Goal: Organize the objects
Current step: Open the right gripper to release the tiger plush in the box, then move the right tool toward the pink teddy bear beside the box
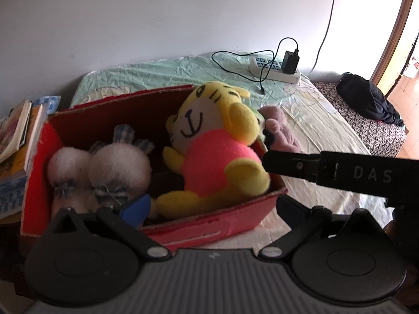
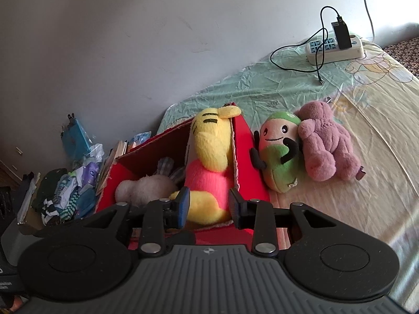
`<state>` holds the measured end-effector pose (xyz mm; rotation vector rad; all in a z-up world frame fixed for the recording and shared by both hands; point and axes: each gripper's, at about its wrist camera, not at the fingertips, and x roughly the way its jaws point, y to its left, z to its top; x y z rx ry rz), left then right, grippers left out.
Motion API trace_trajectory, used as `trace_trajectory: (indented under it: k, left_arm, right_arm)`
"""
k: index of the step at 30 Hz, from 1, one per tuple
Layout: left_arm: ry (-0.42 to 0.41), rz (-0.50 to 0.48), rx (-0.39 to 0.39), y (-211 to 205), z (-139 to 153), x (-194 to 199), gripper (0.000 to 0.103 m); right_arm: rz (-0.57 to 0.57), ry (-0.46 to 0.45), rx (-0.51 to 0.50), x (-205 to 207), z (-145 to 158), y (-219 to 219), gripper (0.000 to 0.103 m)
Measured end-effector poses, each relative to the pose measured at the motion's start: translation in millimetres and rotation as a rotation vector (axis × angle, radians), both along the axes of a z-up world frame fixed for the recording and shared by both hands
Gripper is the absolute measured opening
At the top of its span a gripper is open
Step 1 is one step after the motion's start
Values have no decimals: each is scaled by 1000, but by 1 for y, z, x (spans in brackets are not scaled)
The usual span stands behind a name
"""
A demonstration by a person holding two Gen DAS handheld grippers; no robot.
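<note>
Daylight enters right of the left gripper point(image 1: 209, 209), blowing out the doorway point(image 1: 403, 52). Wall point(image 1: 131, 21) dim grey. Fisheye bends and darkens corners. Soft blur on yellow plush point(image 1: 217, 151).

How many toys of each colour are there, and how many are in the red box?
Yellow and pink tiger, in the red box: 1
White fluffy bunny, in the box: 1
Green and peach plush, on the bed: 1
Purple plush, on the bed: 1
Total: 4 toys, 2 in the box.
</note>
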<state>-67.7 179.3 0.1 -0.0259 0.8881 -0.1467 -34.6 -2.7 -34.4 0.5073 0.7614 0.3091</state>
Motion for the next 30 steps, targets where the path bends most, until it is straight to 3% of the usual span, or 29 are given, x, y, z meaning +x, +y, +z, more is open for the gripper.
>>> trace_trajectory:
  k: [4,19,30]
  left_arm:
    - [7,-7,20,-13,1,-9,102]
    - [70,-61,97,-62,-17,-11,102]
    - [110,-117,111,-85,-31,-5,102]
  right_arm:
    - [-9,-6,4,-11,2,-8,42]
    - [-87,34,-14,-27,-13,-41,42]
    - [-143,79,-5,-36,-27,-58,42]
